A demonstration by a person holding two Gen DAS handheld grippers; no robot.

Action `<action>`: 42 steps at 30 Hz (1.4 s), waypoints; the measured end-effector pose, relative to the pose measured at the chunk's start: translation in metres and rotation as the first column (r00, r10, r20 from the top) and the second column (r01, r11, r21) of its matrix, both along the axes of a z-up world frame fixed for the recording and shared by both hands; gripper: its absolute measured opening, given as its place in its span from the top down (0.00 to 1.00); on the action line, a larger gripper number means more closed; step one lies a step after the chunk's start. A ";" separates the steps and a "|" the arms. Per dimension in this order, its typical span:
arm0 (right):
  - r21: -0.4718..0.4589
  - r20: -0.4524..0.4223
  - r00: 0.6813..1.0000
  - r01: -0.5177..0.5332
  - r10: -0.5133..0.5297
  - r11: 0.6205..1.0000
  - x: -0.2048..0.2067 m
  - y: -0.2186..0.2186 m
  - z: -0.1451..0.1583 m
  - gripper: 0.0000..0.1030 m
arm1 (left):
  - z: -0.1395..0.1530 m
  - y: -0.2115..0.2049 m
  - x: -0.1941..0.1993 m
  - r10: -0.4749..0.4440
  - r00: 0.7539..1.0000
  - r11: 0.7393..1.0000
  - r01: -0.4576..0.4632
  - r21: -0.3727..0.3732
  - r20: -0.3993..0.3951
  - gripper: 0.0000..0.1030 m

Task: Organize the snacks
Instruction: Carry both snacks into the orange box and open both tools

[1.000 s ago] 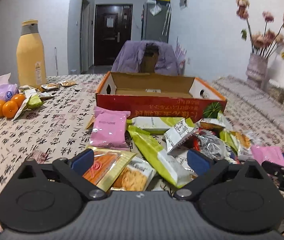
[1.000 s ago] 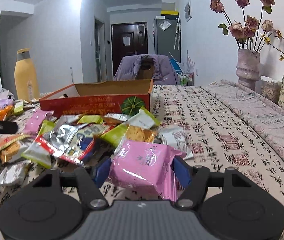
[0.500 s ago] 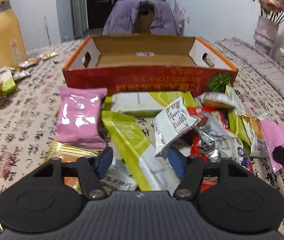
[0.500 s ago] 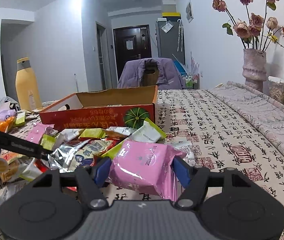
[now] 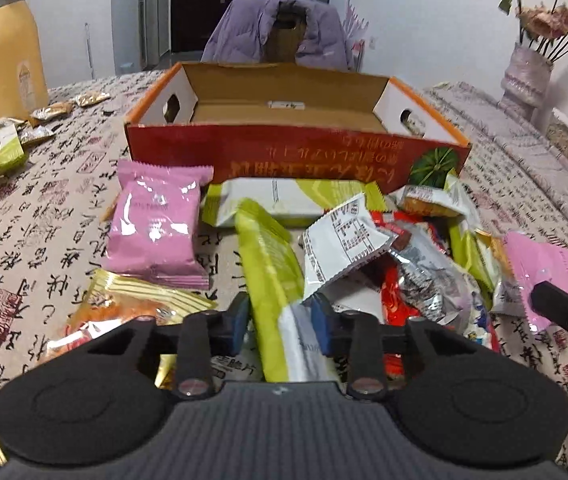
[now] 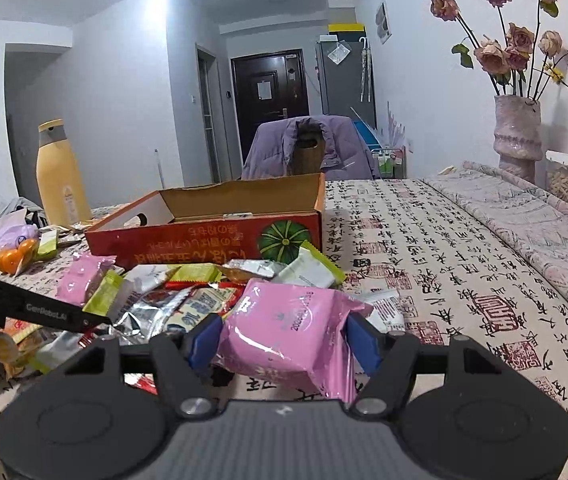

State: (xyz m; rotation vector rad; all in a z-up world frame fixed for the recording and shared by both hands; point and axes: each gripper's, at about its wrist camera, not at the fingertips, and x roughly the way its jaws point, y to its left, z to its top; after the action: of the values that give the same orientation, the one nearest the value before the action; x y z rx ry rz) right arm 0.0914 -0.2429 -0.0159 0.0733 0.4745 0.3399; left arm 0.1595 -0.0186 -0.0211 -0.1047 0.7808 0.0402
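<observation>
Green-and-white snack packet (image 5: 272,280) is sitting between my left gripper's (image 5: 280,318) jaws, which have just been closing onto it. My right gripper (image 6: 284,338) is clamping a pink packet (image 6: 288,332) above the worktop (image 6: 444,264).

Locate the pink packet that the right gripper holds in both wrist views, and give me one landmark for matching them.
Left wrist view: the pink packet lies at the far right edge, beyond the snack pile, with the right gripper's black finger in front of it.
Right wrist view: the pink packet fills the lower centre, between the blue pads of the right gripper.
Shared landmark: the red cardboard box with the green melon on its corner.
</observation>
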 end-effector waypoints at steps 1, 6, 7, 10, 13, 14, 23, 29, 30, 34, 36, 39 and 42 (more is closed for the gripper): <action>0.000 0.003 1.000 -0.001 0.001 1.000 0.000 0.001 0.001 0.34 | 0.002 0.000 -0.002 -0.008 1.000 1.000 0.008 -0.001 0.009 0.74; 0.000 0.013 1.000 -0.008 0.008 1.000 -0.001 0.006 0.006 0.34 | 0.009 0.003 -0.007 -0.018 0.999 1.000 0.018 0.003 0.042 0.80; -0.001 0.016 1.000 -0.009 0.009 1.000 -0.002 0.007 0.007 0.34 | 0.010 0.004 -0.009 -0.020 0.999 1.000 0.020 0.001 0.049 0.80; -0.003 0.024 1.000 -0.013 0.013 1.000 -0.001 0.010 0.012 0.34 | 0.016 0.006 -0.013 -0.020 0.997 1.000 0.020 -0.003 0.077 0.80; -0.005 0.034 0.999 -0.018 0.018 1.000 -0.001 0.013 0.016 0.34 | 0.024 0.009 -0.015 -0.021 0.994 1.000 0.023 -0.012 0.107 0.80; -0.005 0.038 0.999 -0.020 0.020 1.000 0.000 0.014 0.017 0.34 | 0.027 0.009 -0.015 -0.023 0.993 1.000 0.025 -0.014 0.117 0.80; 0.009 0.096 0.995 -0.030 0.029 0.999 0.035 0.025 0.047 0.34 | 0.077 0.015 0.006 -0.022 0.971 1.000 0.023 -0.003 0.238 0.81; 0.018 0.119 0.992 -0.040 0.038 0.999 0.076 0.040 0.069 0.34 | 0.106 0.016 0.042 -0.017 0.961 1.000 0.015 0.011 0.277 0.80; 0.018 0.119 0.992 -0.043 0.041 0.999 0.086 0.044 0.073 0.34 | 0.109 0.016 0.050 -0.015 0.961 1.000 0.011 0.015 0.275 0.80; 0.011 0.090 0.994 -0.057 0.055 0.998 0.122 0.061 0.083 0.34 | 0.117 0.017 0.082 -0.006 0.966 1.000 0.000 0.023 0.257 0.80; 0.001 0.069 0.996 -0.058 0.058 0.998 0.141 0.070 0.086 0.34 | 0.119 0.016 0.099 -0.002 0.968 0.999 -0.009 0.041 0.250 0.80; -0.010 0.030 0.998 -0.056 0.056 0.998 0.168 0.082 0.087 0.34 | 0.118 0.016 0.124 0.009 0.971 0.999 -0.021 0.049 0.240 0.80; -0.016 -0.025 0.999 -0.048 0.048 0.999 0.197 0.093 0.081 0.34 | 0.110 0.017 0.150 0.038 0.974 0.996 -0.054 0.069 0.225 0.80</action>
State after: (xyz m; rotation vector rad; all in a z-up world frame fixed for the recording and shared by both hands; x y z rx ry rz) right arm 0.2887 -0.1498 0.0654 0.0503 0.5035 0.3826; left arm 0.3097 -0.0020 0.0886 -0.0549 0.5514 0.0999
